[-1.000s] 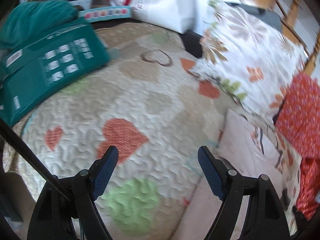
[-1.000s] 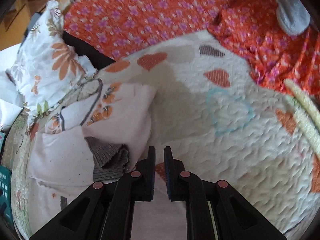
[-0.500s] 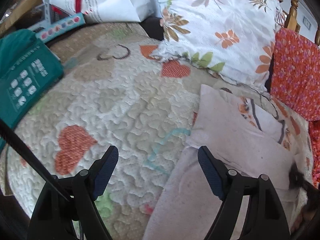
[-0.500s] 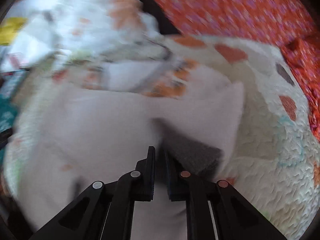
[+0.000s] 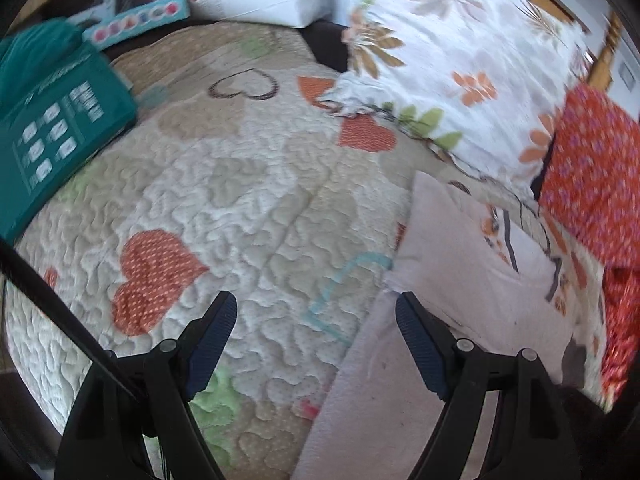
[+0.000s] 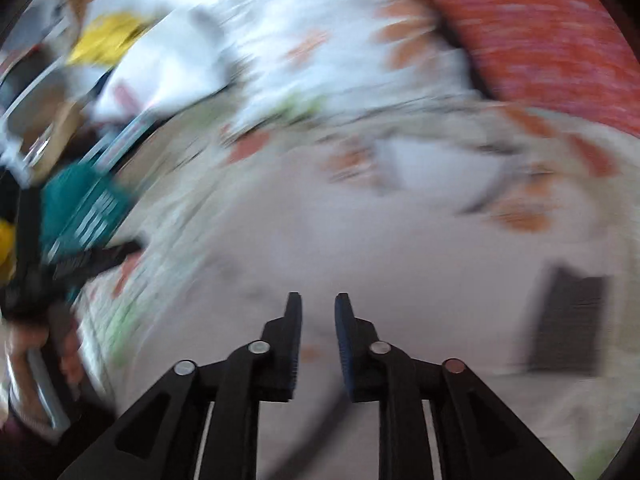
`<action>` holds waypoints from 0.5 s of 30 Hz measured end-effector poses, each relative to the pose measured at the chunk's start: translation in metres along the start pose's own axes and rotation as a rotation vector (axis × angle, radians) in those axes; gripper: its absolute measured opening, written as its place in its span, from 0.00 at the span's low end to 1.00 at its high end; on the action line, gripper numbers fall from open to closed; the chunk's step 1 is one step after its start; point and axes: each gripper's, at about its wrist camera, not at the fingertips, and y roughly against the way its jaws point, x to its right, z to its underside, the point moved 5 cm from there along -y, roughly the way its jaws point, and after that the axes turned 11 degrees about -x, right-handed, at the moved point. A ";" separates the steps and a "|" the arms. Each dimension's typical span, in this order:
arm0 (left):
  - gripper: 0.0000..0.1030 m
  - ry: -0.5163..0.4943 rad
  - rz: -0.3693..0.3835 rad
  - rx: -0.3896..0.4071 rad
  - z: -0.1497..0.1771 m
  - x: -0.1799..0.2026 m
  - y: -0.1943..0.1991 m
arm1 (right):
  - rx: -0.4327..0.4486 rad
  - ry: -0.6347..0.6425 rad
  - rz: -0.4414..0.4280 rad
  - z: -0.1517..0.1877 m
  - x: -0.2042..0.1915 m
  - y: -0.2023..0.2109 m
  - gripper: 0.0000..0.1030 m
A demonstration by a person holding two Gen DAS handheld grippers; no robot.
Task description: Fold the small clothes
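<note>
From my left camera, going left to right: the green box sits at nine o'clock on the bed quilt. The left hand-held gripper hovers over the quilt with its jaws wide apart, holding nothing. The pale pink garment lies at four o'clock, its near edge just under the right-side finger. The flowered pillow is at one o'clock and the red flowered cloth at three.

Half a second ago this camera faced further right, with more of the garment in frame; now it has swung back left, so the green box fills more of the view.

My right camera is badly smeared by motion. The right hand-held gripper now shows a narrow gap between its jaws, where a second ago they were nearly together, and I think nothing is pinched there. The garment spreads beneath it, its grey patch now at three o'clock.

I judge one fold has just been let go, and both grippers are moving to take the next edge.
</note>
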 end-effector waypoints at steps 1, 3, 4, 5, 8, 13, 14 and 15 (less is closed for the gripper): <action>0.78 0.011 0.001 0.001 -0.001 -0.005 0.001 | -0.018 0.054 0.027 0.001 -0.016 -0.013 0.27; 0.78 0.018 -0.003 0.010 -0.003 -0.013 0.005 | -0.053 0.120 0.071 0.001 -0.037 -0.037 0.27; 0.78 0.019 -0.006 0.016 -0.004 -0.016 0.007 | -0.061 0.146 0.096 0.002 -0.044 -0.046 0.27; 0.78 0.020 -0.009 0.024 -0.004 -0.020 0.010 | -0.061 0.169 0.141 0.000 -0.049 -0.054 0.27; 0.78 0.028 -0.010 0.043 -0.007 -0.030 0.017 | -0.026 0.202 0.306 -0.013 -0.052 -0.068 0.27; 0.78 0.060 0.034 0.011 -0.006 -0.040 0.017 | -0.026 0.210 0.359 -0.029 -0.054 -0.079 0.16; 0.78 0.066 0.042 0.007 -0.006 -0.040 0.017 | -0.033 0.200 0.342 -0.033 -0.055 -0.080 0.11; 0.78 0.069 0.046 0.007 -0.006 -0.040 0.017 | -0.036 0.183 0.315 -0.036 -0.058 -0.079 0.08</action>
